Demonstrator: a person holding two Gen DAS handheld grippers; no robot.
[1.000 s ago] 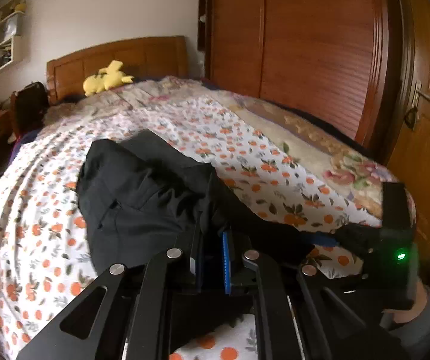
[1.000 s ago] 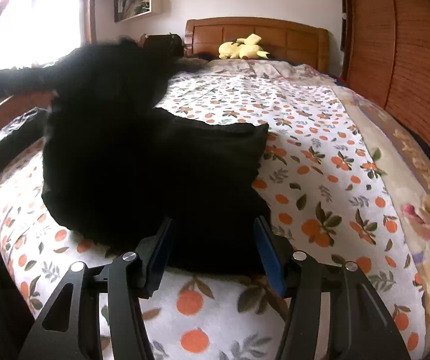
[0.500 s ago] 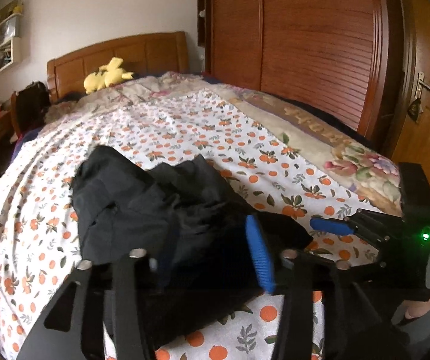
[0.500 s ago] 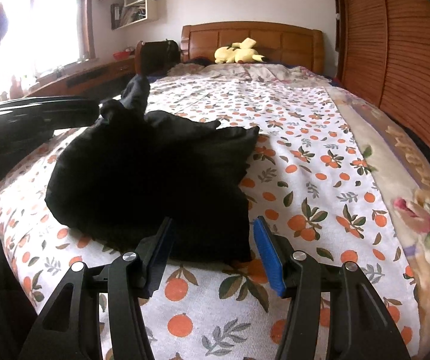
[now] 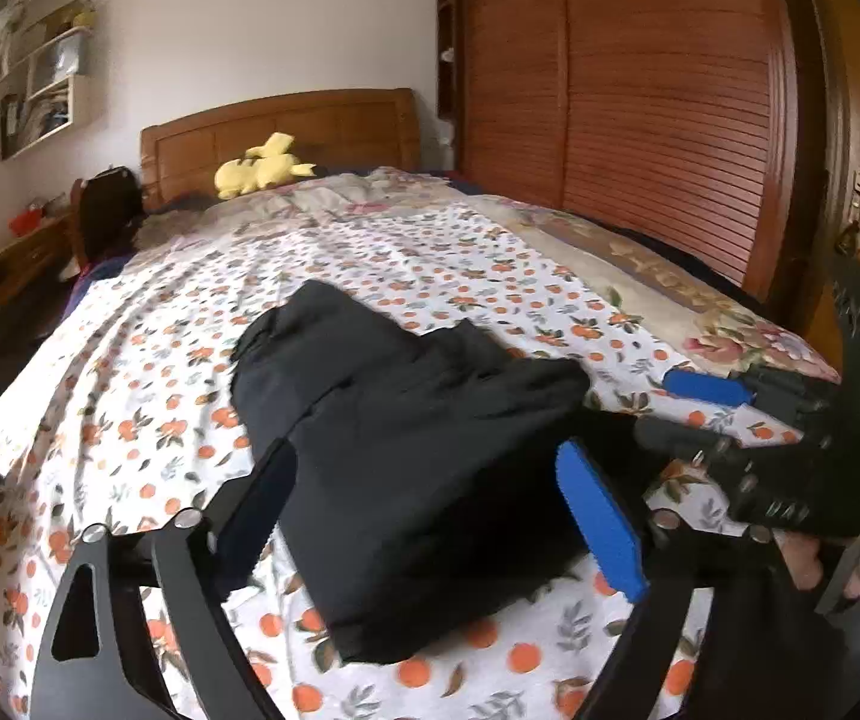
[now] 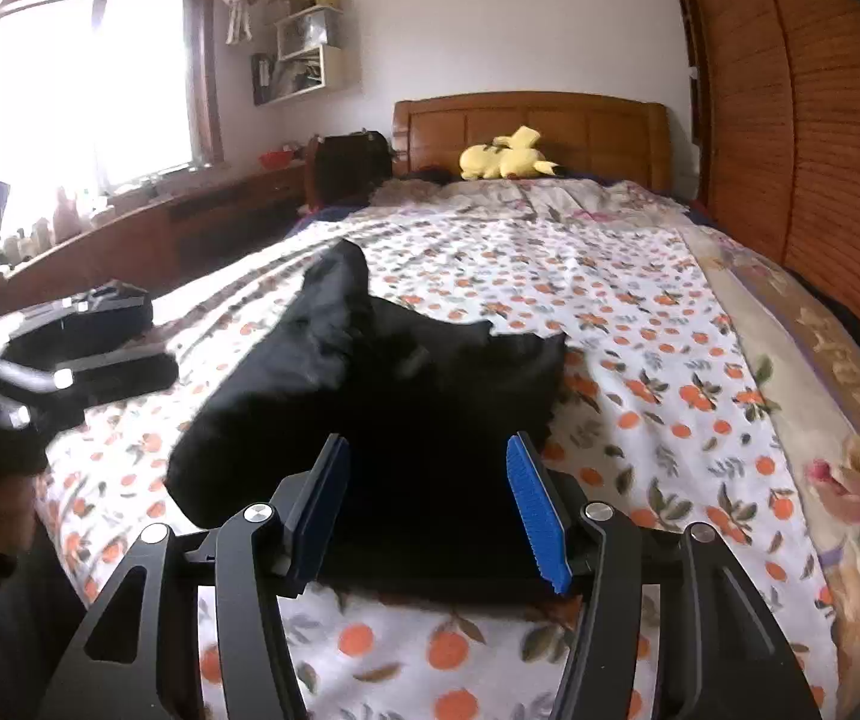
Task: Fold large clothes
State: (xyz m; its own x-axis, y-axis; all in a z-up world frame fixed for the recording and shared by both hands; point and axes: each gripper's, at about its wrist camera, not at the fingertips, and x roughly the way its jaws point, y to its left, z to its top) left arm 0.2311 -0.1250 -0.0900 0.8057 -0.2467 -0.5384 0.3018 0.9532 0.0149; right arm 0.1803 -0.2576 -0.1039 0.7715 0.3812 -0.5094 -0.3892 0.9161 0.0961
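1. A black garment is lying bunched in a rough fold on the orange-print sheet of the bed, near its foot end.
2. The left gripper is hovering over the garment's near edge with its jaws spread wide, pinching nothing.
3. The right gripper is also standing spread, its blue pads framing the garment's near side without closing on it.
4. A yellow plush toy is resting by the wooden headboard, well apart from the garment.
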